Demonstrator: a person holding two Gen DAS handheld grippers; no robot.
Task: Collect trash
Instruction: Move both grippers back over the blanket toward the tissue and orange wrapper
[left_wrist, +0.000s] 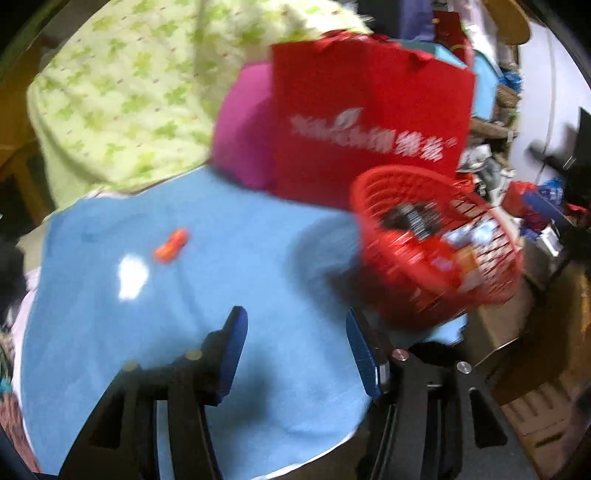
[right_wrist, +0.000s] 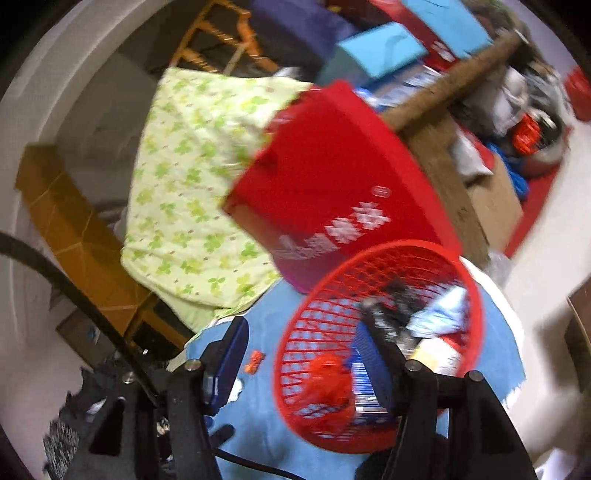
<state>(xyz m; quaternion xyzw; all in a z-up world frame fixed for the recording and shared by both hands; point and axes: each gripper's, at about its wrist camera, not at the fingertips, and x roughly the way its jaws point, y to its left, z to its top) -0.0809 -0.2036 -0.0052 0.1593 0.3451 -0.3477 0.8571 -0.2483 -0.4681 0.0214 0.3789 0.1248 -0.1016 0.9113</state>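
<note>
A red mesh basket holding several pieces of trash stands on a blue cloth at the right. An orange wrapper and a white scrap lie on the cloth, ahead and left of my open, empty left gripper. In the right wrist view my right gripper is open, with its right finger inside the basket and its left finger outside the rim. A red crumpled piece lies in the basket. The orange wrapper shows by the left finger.
A red bag with white lettering stands behind the basket, with a pink item beside it. A green-patterned quilt lies at the back left. Cluttered boxes and bags fill the right. A black cable crosses left.
</note>
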